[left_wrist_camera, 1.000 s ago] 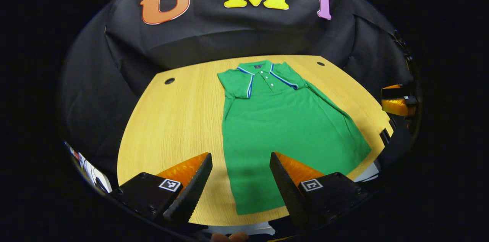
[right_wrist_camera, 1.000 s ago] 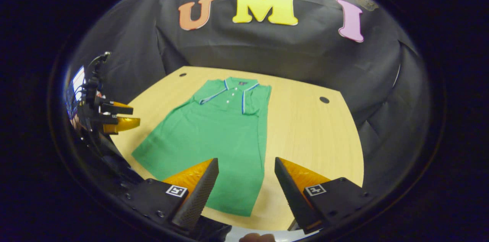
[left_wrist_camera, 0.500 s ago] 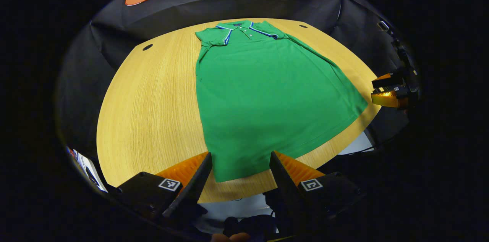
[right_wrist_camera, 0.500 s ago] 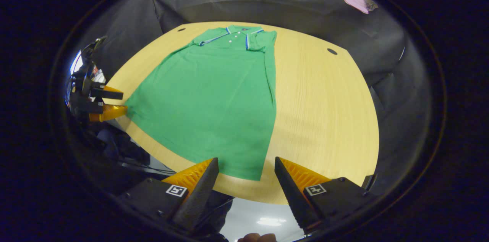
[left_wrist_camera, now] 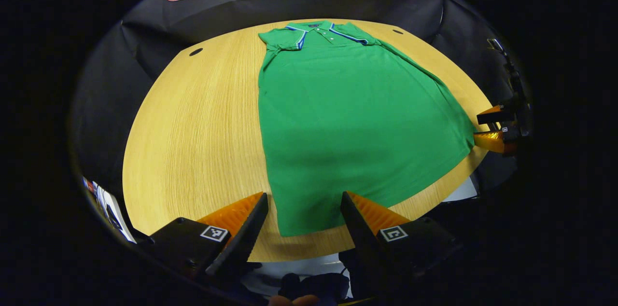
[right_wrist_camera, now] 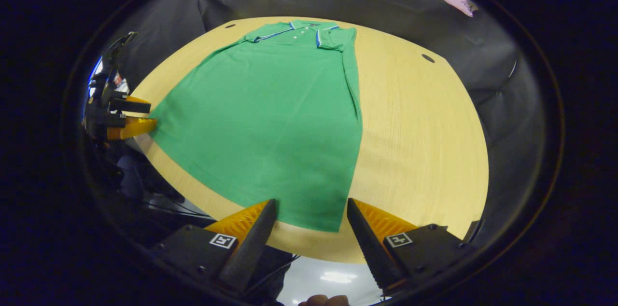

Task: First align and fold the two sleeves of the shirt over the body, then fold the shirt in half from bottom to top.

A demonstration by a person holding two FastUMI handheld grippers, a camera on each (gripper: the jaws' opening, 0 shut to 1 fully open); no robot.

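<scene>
A green polo shirt [left_wrist_camera: 352, 118] [right_wrist_camera: 270, 118] lies flat on the wooden table, collar at the far end, both short sleeves folded in over the body. My left gripper [left_wrist_camera: 304, 209] is open above the hem's left corner, which lies between its fingers. My right gripper [right_wrist_camera: 311, 214] is open above the hem's right corner. The left gripper view catches the right gripper [left_wrist_camera: 497, 127] at the far right beside the hem; the right gripper view catches the left gripper [right_wrist_camera: 120, 120] at the far left beside the hem.
The round wooden table [left_wrist_camera: 193, 132] [right_wrist_camera: 420, 142] has small dark holes [left_wrist_camera: 196, 51] [right_wrist_camera: 428, 58] near its far edge. Black cloth hangs behind it. The near table edge runs just behind the hem, with pale floor [right_wrist_camera: 333, 277] below.
Both grippers have dropped and tilted down toward the table's near edge, then eased forward, so the hem corners now sit between their open fingers.
</scene>
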